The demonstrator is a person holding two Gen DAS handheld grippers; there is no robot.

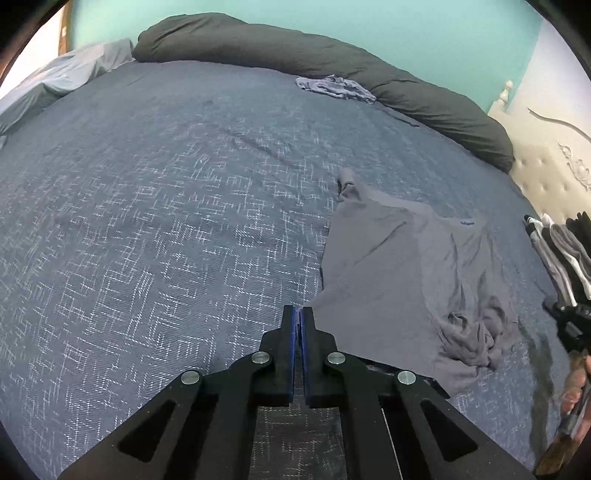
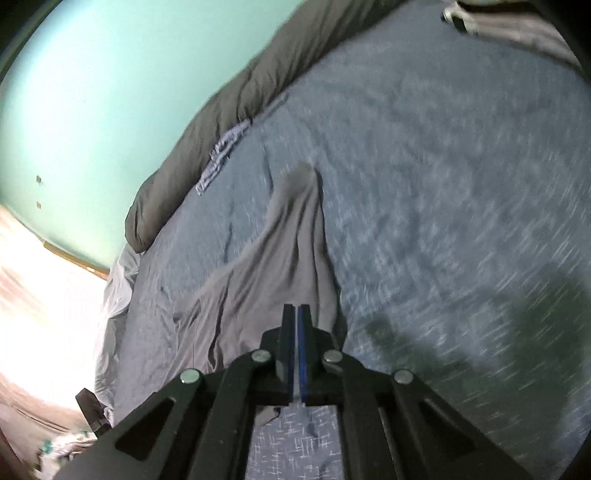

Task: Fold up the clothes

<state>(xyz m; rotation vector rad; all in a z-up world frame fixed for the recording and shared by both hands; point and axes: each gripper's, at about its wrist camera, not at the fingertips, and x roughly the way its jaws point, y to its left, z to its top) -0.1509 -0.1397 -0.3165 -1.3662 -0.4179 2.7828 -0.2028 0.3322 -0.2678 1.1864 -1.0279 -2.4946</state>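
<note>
Left gripper (image 1: 297,314): black two-finger tool with blue pads, fingers pressed together on a near corner of the grey garment (image 1: 413,280), which lifts to the tips. Right gripper (image 2: 297,312): same build, fingers pressed together with grey cloth gathered at and beneath the tips; in the left wrist view it appears only as a dark, blurred shape at the right edge, with a hand (image 1: 574,398) behind it. Grey garment: thin, plain, lying on the right half of the bed just ahead of both tools; partly spread, bunched into wrinkles at its near right portion, one narrow end drawn out to a point toward the far side; a small blue mark near its far right edge. Bedspread (image 1: 166,221): dark blue with white cross-hatch pattern, carrying the garment and everything below. Pile of clothes (image 1: 565,251): black, grey and white pieces at the right edge of the bed, well apart from the left tool. Crumpled blue-grey garment (image 1: 336,88): small, at the far side, touching the long dark grey bolster (image 1: 332,62). Light blue sheet (image 1: 66,74): rumpled, far left corner. Headboard (image 1: 546,173): cream, tufted, at the right. Wall (image 1: 332,18): turquoise, behind the bolster.
</note>
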